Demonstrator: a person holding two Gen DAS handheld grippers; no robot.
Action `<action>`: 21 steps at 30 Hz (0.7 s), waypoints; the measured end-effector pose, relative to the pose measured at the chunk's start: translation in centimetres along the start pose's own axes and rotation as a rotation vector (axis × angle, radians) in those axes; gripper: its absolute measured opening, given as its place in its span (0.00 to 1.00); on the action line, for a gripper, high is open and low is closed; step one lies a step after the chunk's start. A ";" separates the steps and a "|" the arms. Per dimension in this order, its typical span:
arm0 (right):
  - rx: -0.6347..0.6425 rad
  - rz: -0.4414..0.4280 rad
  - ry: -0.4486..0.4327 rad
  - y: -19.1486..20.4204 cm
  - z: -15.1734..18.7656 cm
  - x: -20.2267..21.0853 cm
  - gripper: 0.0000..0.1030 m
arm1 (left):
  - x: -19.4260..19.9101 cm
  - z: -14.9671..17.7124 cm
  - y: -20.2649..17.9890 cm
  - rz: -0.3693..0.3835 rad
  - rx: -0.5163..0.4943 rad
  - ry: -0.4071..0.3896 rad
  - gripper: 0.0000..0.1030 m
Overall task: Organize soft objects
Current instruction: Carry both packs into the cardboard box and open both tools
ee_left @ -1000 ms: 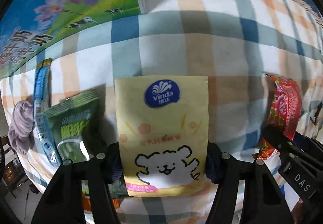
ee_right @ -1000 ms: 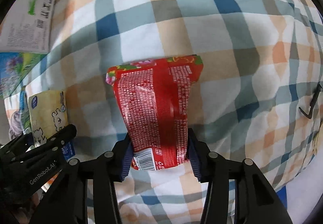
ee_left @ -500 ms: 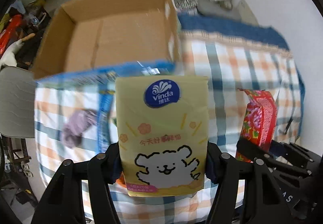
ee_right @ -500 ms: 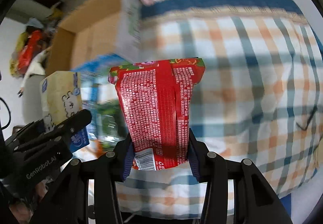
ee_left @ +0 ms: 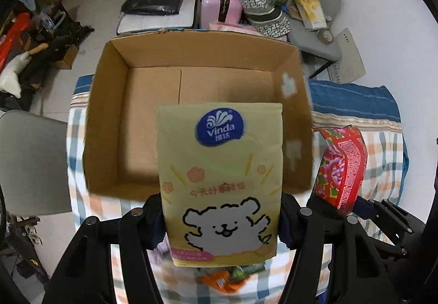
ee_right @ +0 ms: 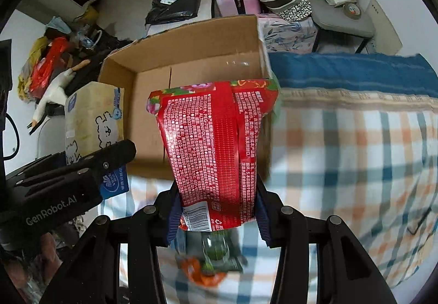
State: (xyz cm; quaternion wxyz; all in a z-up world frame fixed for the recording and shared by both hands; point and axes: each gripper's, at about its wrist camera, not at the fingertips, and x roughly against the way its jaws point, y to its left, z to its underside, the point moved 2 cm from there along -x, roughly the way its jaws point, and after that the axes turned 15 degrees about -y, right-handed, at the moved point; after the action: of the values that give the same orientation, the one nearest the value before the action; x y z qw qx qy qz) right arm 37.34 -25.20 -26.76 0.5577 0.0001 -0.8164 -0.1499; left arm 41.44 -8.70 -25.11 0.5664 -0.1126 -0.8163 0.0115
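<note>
Your left gripper (ee_left: 221, 217) was clamped on the yellow Vinda tissue pack w/ the white bear (ee_left: 221, 181), held up in front of the open brown cardboard box (ee_left: 191, 57), which looked empty. Your right gripper (ee_right: 216, 217) was pinched on the red flowered soft pack (ee_right: 216, 145), just beside it. Risk: both packs crowd the near box edge & could snag, or a slick wrapper slips out.

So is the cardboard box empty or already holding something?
Empty as far as visible: the cardboard box shows bare floor; the yellow tissue pack hides its near right part.
</note>
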 end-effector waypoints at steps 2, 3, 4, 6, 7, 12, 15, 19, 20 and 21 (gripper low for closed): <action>-0.007 0.006 0.010 1.0 -1.9 -1.7 0.47 | -2.1 -2.1 1.1 0.008 0.004 0.032 0.59; -0.014 0.015 0.014 1.1 -2.8 -2.9 0.47 | -3.4 -3.1 1.6 0.012 0.006 0.049 0.59; -0.016 0.021 0.024 1.4 -3.7 -4.1 0.47 | -4.4 -3.9 2.1 0.019 0.011 0.063 0.59; -0.027 0.033 0.045 1.7 -5.2 -6.6 0.47 | -6.8 -5.4 2.8 0.038 0.021 0.100 0.59; -0.025 0.038 0.052 1.7 -5.7 -7.6 0.47 | -8.2 -6.1 3.2 0.051 0.027 0.122 0.59; -0.043 0.078 0.100 0.9 -7.9 -13.3 0.47 | -13.2 -8.2 3.7 0.091 0.035 0.205 0.59; -0.042 0.092 0.115 0.6 -8.4 -15.5 0.47 | -15.7 -9.0 3.6 0.129 0.052 0.252 0.59; -0.026 0.100 0.123 1.1 -9.1 -17.5 0.47 | -17.8 -9.4 2.8 0.141 0.037 0.282 0.59; -0.019 0.108 0.123 1.2 -9.2 -17.9 0.47 | -18.1 -9.5 2.6 0.151 0.035 0.285 0.59; -0.012 0.117 0.123 1.3 -9.3 -18.2 0.47 | -18.3 -9.5 2.4 0.159 0.033 0.288 0.59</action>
State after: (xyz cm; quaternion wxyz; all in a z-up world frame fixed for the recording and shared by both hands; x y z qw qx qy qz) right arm 52.96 -23.19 -39.94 0.6145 -0.0420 -0.7783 -0.1218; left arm 56.78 -10.95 -38.90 0.6767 -0.1678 -0.7149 0.0535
